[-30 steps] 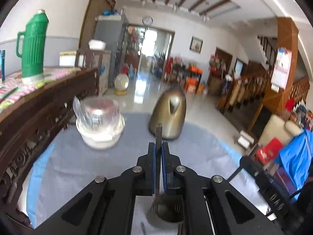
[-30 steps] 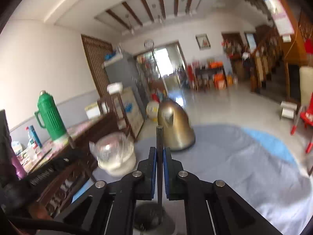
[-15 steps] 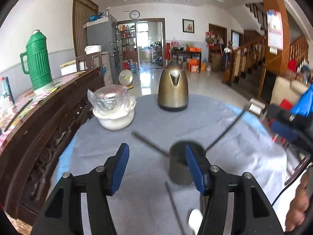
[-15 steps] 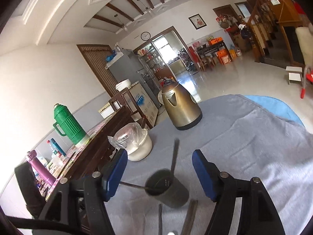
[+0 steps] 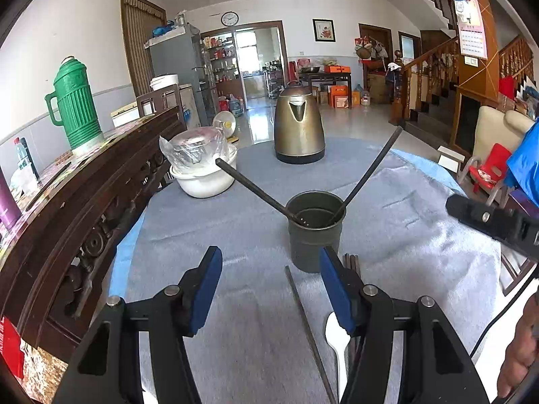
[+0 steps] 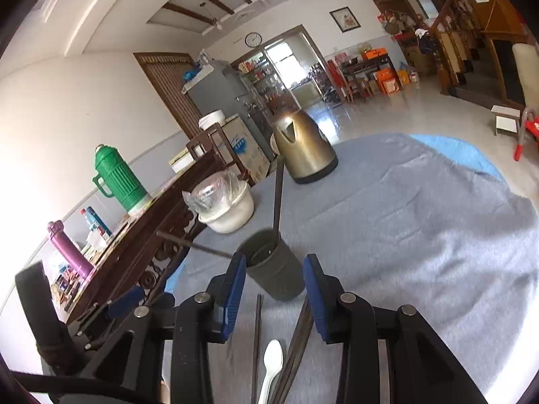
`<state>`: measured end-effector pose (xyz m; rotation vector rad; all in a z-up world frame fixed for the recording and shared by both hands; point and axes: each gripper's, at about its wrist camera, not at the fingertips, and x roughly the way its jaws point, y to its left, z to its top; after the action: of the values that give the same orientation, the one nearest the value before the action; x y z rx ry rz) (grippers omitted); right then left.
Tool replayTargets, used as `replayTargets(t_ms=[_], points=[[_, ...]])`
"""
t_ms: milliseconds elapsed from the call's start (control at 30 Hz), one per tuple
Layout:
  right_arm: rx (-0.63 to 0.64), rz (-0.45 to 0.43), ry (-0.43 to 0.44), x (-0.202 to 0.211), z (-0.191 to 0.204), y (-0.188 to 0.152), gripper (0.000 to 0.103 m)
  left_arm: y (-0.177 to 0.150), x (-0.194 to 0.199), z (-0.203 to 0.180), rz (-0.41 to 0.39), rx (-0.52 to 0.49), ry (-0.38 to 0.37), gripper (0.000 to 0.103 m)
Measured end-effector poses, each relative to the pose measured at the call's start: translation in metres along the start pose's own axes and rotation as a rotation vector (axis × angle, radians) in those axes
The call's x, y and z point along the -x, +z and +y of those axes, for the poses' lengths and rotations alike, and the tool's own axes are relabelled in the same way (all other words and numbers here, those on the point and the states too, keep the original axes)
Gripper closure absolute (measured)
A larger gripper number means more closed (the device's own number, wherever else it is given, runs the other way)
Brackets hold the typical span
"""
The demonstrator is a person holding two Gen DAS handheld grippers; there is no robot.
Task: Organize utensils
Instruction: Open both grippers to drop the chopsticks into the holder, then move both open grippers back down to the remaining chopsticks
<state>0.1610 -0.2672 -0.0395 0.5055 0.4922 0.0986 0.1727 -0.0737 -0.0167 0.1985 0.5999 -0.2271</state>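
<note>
A dark metal cup [image 5: 315, 230] stands on the grey cloth, and shows in the right wrist view [image 6: 273, 264] too. Two dark chopsticks lean in it, one to the left [image 5: 252, 187] and one to the right [image 5: 369, 171]. More dark chopsticks [image 5: 308, 333] and a white spoon [image 5: 335, 340] lie on the cloth in front of the cup; the right wrist view shows the spoon [image 6: 273, 363] and chopsticks [image 6: 296, 346]. My left gripper [image 5: 271, 289] is open and empty, just short of the cup. My right gripper [image 6: 274, 298] is open and empty, close to the cup.
A brass kettle [image 5: 298, 126] stands at the far side of the round table. A white bowl with a plastic-wrapped lid [image 5: 202, 165] sits at the left. A dark wooden sideboard [image 5: 84, 195] with a green thermos [image 5: 74, 101] borders the left edge.
Both grippers held a chopstick over the cup one second ago. Both opened and pulled back; the two chopsticks now lean in the cup.
</note>
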Motion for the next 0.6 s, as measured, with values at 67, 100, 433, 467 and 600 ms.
replayTargets(t_ms=[67, 100, 433, 467, 600], points=[[0.001, 0.016, -0.001, -0.002, -0.002, -0.005, 0.064, 0.000, 0.000, 0.001, 0.003, 0.003, 0.003, 0.042], [-0.001, 0.027, -0.001, -0.004, -0.003, -0.008, 0.064, 0.000, 0.000, 0.001, 0.005, 0.005, 0.001, 0.042], [-0.033, 0.104, -0.009, -0.023, -0.012, -0.017, 0.064, -0.007, -0.020, 0.002, 0.052, 0.015, -0.012, 0.042], [-0.041, 0.118, -0.012, -0.027, -0.015, -0.019, 0.064, -0.009, -0.024, 0.004, 0.066, 0.021, -0.016, 0.042], [-0.069, 0.177, -0.029, -0.043, -0.026, -0.025, 0.064, -0.026, -0.045, 0.012, 0.147, 0.059, -0.049, 0.042]])
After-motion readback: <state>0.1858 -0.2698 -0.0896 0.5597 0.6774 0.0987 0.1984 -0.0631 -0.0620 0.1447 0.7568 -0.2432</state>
